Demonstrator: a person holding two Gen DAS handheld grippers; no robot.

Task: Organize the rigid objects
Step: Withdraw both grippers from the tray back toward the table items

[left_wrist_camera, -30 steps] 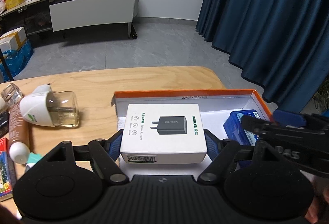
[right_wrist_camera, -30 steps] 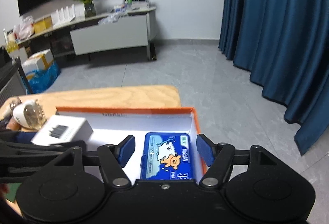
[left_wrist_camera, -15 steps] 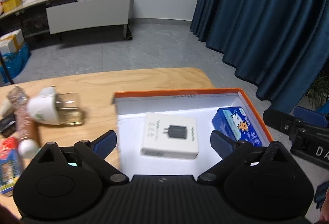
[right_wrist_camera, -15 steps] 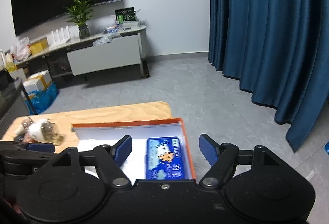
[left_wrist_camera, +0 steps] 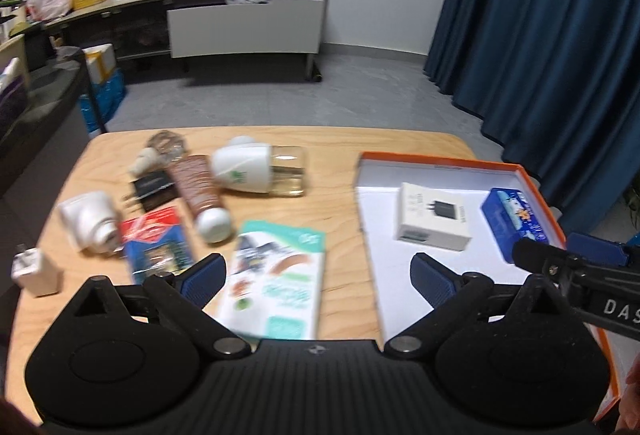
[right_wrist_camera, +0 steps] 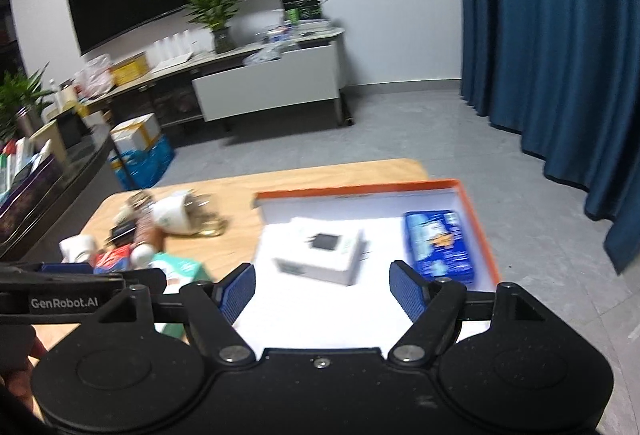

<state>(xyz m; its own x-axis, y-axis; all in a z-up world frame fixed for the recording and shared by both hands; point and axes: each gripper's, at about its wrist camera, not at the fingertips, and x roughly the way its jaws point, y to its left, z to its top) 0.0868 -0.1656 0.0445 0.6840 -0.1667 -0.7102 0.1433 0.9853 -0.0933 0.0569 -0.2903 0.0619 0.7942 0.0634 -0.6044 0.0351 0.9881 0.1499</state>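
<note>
An orange-rimmed white box (left_wrist_camera: 440,160) (right_wrist_camera: 476,211) sits at the table's right end. Inside lie a white charger box (left_wrist_camera: 434,221) (right_wrist_camera: 324,255) and a blue tin (left_wrist_camera: 514,217) (right_wrist_camera: 438,241). My left gripper (left_wrist_camera: 316,277) is open and empty, above the table's near edge, over a teal-and-white packet (left_wrist_camera: 276,283). My right gripper (right_wrist_camera: 322,289) is open and empty, held above the box's near side. Loose items lie left of the box: a white-capped clear bottle (left_wrist_camera: 260,169), a brown tube (left_wrist_camera: 200,195), a red-and-blue pack (left_wrist_camera: 158,243), a white jar (left_wrist_camera: 90,221).
A small white plug (left_wrist_camera: 34,269) and a black adapter (left_wrist_camera: 152,189) lie at the table's left. The wooden table (left_wrist_camera: 332,147) ends just past the box. Blue curtains (left_wrist_camera: 560,35) hang at right; a cabinet (left_wrist_camera: 244,23) stands across the floor.
My left gripper opened, let go of the white charger box inside the orange box, then pulled back and swung left. My right gripper also rose and backed away from the blue tin.
</note>
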